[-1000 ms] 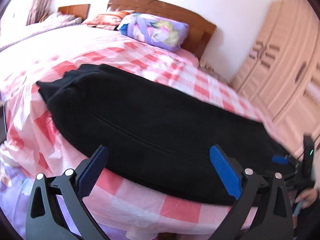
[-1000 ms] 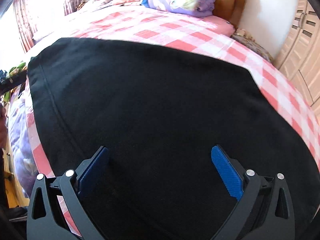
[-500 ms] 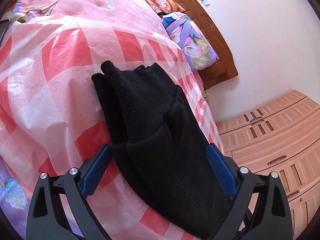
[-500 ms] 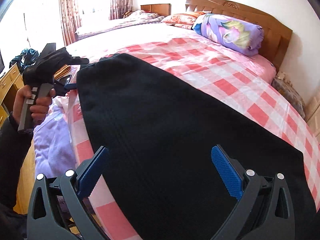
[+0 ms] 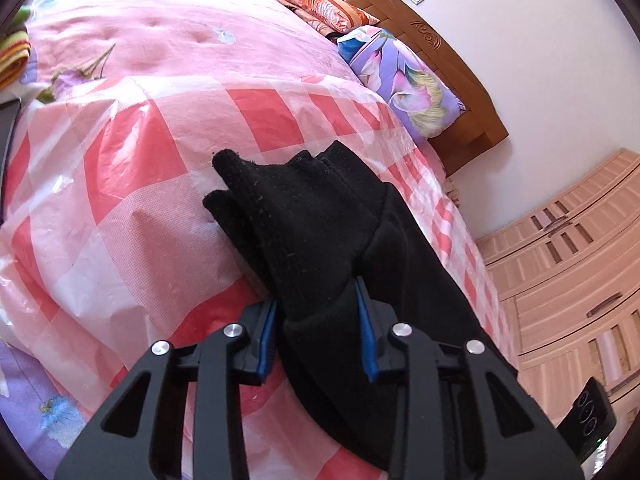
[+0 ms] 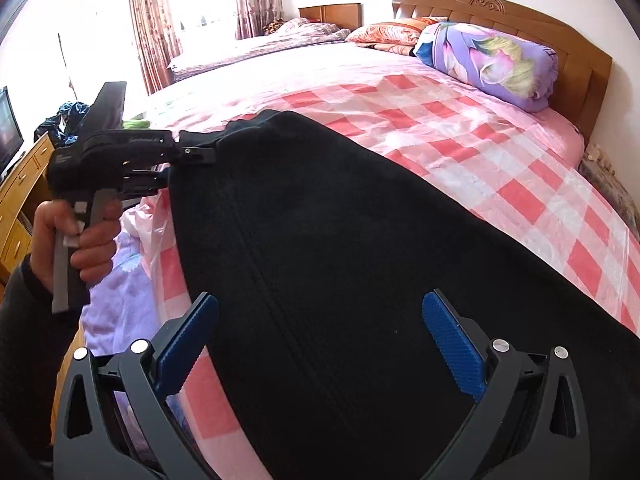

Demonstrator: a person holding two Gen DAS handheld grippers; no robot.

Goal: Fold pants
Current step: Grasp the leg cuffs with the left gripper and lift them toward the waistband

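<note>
Black pants (image 6: 360,240) lie lengthwise on the bed's pink checked sheet (image 6: 500,152). In the left wrist view their bunched ribbed end (image 5: 312,216) runs up from between my fingers. My left gripper (image 5: 316,320) is closing, and its blue pads (image 5: 267,332) press the fabric from both sides. The right wrist view shows that same left gripper (image 6: 196,152) at the pants' far left end, with a person's hand (image 6: 88,240) on its handle. My right gripper (image 6: 320,344) stands open low over the wide middle of the pants, its pads apart from the cloth.
A purple floral rolled quilt (image 6: 492,60) and an orange pillow (image 6: 388,32) lie by the wooden headboard (image 6: 520,20). A pale wardrobe (image 5: 568,260) stands to the right. A wooden desk (image 6: 20,192) and a second bed (image 6: 256,48) are on the left.
The left gripper swung round to the pants' end and its jaws went from wide apart to pinching the fabric. The right view panned left, bringing the left gripper and hand into sight.
</note>
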